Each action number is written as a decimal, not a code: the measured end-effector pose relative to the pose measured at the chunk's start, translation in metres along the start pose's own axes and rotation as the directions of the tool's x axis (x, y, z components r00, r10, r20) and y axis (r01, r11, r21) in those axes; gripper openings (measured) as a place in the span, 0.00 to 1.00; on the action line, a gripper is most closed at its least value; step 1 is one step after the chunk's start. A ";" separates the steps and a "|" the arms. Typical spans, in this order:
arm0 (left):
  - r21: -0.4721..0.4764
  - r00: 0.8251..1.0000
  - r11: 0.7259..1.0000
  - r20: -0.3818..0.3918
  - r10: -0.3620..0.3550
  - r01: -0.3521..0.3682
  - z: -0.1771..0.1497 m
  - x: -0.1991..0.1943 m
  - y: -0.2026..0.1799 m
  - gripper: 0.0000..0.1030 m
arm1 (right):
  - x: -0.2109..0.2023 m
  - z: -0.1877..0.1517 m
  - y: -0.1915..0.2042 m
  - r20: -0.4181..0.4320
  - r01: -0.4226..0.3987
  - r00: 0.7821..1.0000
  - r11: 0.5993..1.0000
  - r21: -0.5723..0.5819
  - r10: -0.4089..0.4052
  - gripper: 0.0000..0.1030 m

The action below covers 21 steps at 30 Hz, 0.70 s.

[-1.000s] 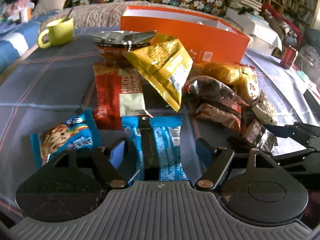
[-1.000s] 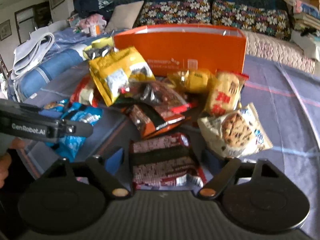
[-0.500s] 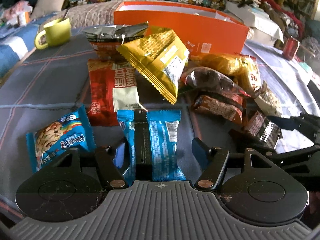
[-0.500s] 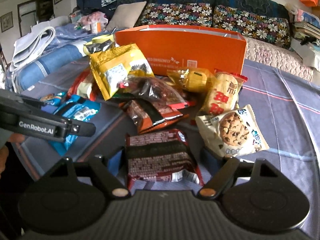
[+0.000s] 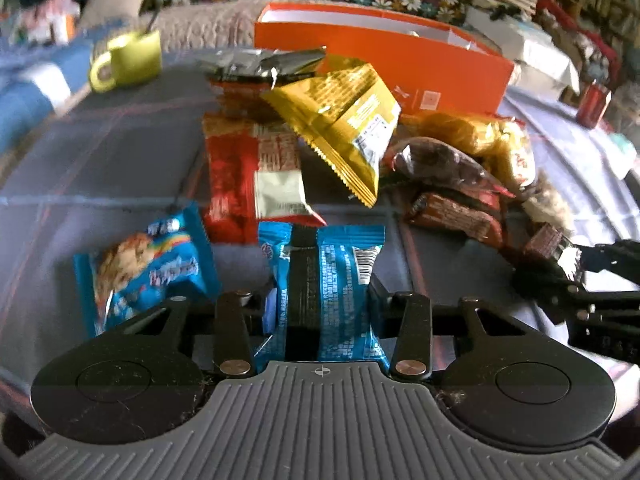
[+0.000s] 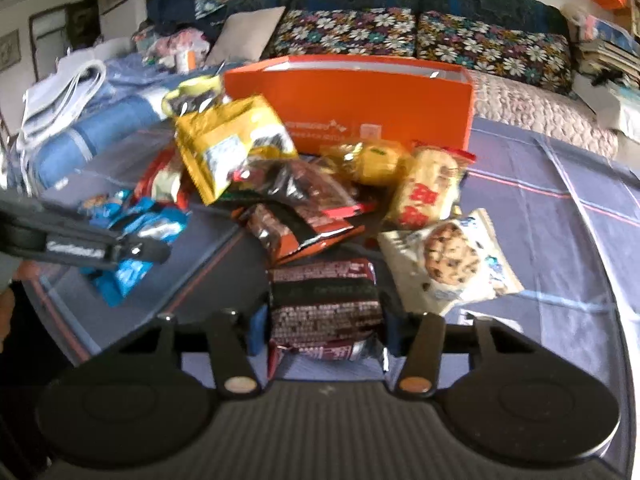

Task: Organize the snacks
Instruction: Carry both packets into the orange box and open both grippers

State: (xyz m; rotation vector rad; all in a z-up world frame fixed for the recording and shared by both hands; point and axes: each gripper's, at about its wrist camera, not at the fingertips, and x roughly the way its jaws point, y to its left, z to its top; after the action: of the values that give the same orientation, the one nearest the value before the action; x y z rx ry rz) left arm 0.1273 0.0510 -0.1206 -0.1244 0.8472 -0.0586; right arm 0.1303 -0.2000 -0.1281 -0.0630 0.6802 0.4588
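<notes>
The bench (image 6: 560, 184), covered w/ a blue plaid cloth, is seen carrying a loose heap of snacks, w/ an orange box (image 6: 360, 100) standing open-topped at the far side, just behind the heap. The box is judged to be the likely drop spot; it lies straight ahead of both grippers, beyond the pile, so any carry has to be lifted over the yellow bag (image 5: 340, 120), which is propped up tilted in front of it. Open cloth is left to the right of the heap in the right wrist view and to the left in the left wrist view, below a green mug (image 5: 128, 60). The blue packet (image 5: 332, 284) is gripped by the left hand-held gripper (image 5: 324, 304), fingers closed on both its sides, long axis pointing away from the camera. A dark red-brown packet (image 6: 324, 300) is clamped likewise by the right hand-held gripper (image 6: 324, 332), long axis approx. across the fingers. The right hand-held gripper appears nearer the box's right end, the left nearer its left end. A cookie packet (image 5: 148, 264) lies just beside the left fingers, untouched. Whether either packet is clear of the cloth cannot be told.
</notes>
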 end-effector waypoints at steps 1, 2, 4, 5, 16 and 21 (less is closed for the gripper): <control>-0.023 0.999 0.999 -0.010 -0.036 0.035 0.001 -0.006 0.005 0.00 | -0.006 0.002 -0.003 0.014 -0.014 1.000 1.000 0.028 0.014 0.52; -0.037 0.998 0.997 -0.013 -0.064 0.064 0.002 -0.013 0.010 0.00 | -0.013 0.005 -0.005 0.031 -0.032 0.999 0.998 0.056 0.030 0.52; -0.041 0.996 0.995 -0.002 -0.093 0.093 0.006 -0.028 0.016 0.00 | -0.025 0.011 -0.007 0.063 -0.065 0.996 0.993 0.101 0.059 0.52; -0.037 0.996 0.995 0.011 -0.093 0.094 0.010 -0.035 0.019 0.00 | -0.029 0.014 -0.007 0.075 -0.077 0.995 0.990 0.115 0.069 0.52; -0.036 0.966 0.988 0.219 -0.139 0.150 0.134 -0.050 0.020 0.00 | 0.004 0.145 -0.029 0.202 -0.020 0.979 0.998 0.052 0.009 0.52; -0.008 0.956 0.991 0.263 -0.130 0.137 0.203 -0.017 0.010 0.00 | 0.055 0.204 -0.049 0.200 0.012 0.980 0.999 0.034 -0.018 0.52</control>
State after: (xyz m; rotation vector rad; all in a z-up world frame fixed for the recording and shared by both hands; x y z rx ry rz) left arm 0.2689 0.0798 0.0236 -0.2094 0.5741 -0.1545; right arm 0.3099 -0.1807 -0.0077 0.0090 0.4883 0.4328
